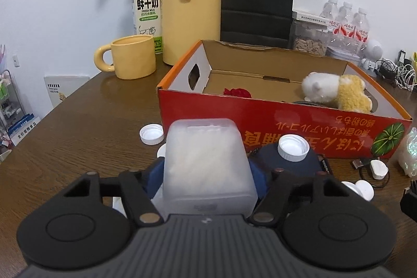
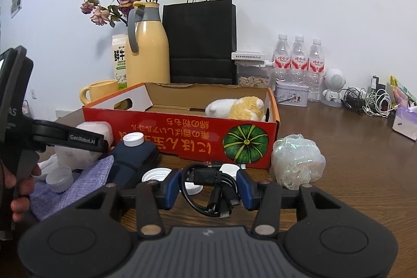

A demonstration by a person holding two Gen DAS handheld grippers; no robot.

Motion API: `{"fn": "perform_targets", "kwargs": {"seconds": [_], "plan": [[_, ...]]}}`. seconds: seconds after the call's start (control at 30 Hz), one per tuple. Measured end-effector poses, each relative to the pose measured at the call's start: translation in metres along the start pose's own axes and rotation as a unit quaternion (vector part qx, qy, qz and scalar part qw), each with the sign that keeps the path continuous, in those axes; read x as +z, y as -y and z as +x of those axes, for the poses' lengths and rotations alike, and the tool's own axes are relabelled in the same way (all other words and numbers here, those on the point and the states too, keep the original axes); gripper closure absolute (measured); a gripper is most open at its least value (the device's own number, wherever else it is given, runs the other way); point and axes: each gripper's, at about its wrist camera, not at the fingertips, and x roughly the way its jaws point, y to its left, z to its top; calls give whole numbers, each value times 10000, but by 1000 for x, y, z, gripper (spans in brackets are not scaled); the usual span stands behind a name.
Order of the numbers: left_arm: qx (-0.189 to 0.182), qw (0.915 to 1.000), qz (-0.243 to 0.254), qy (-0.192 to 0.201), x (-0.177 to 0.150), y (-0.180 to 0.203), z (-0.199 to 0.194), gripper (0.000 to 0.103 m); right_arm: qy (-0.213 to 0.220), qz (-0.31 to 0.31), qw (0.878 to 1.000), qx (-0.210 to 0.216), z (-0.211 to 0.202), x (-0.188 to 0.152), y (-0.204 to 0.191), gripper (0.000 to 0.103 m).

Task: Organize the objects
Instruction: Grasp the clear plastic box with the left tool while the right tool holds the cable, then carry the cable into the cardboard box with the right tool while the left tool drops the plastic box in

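Item 1, far left: left gripper (image 1: 208, 173), clamped on a frosted plastic box (image 1: 208, 163), held up in front of the cardboard box's near wall. Contents pale and indistinct through the plastic.

Item 2: loose white caps (image 1: 151, 134) on the table (image 1: 78, 121), and a purple cloth (image 2: 78, 184) lying under the left gripper, partly covered.

Item 3: dark blue bottle (image 2: 135, 160) with a white cap, lying just beside the box's near wall.

Item 4, centre: red cardboard box (image 2: 182, 132), open at the top. Inside: a plush toy (image 2: 239, 108) at the right end and a small red thing (image 1: 237, 92), too hidden by the wall to name.

Item 5: right gripper (image 2: 208, 186), fingers closed around a bundle of black cable (image 2: 216, 189) with a white plug, low over the table in front of the box.

Item 6, right: crinkled plastic bag (image 2: 297, 160) on the table, touching the box's corner or just beside it; cannot tell which.

Progress, as judged: early. Two things stowed; the plastic box and cable in hand but not yet in; caps, cloth, bottle and bag left.

Obscured: the box floor behind its near wall; the left gripper's fingertips behind the plastic box.
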Motion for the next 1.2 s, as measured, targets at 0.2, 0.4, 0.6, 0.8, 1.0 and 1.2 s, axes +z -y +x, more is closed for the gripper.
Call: {"fn": "perform_targets", "kwargs": {"seconds": [0.2,0.4,0.6,0.8,1.0,1.2], "plan": [[-173,9997,-8,177,0,-2,-10,37,7,-9,10000,-8,0,0,0,57],[-335,9985,7,437,1,-7,-28,37,29,-35,10000,-37,-1,0,-1,57],[-599,9949,132,805,10,-9,-52,37,322,-249,9992,-66,-7,1,-8,58],[-792,9896,234,1174,31,-3,-62,36,567,-378,9977,56,-5,29,-15,57],[-920,9854,260,1407,56,4,-53,36,773,-485,9958,69,17,64,-25,57],[-997,9840,235,1455,79,15,-30,36,786,-379,9962,29,56,91,-30,57]]}}
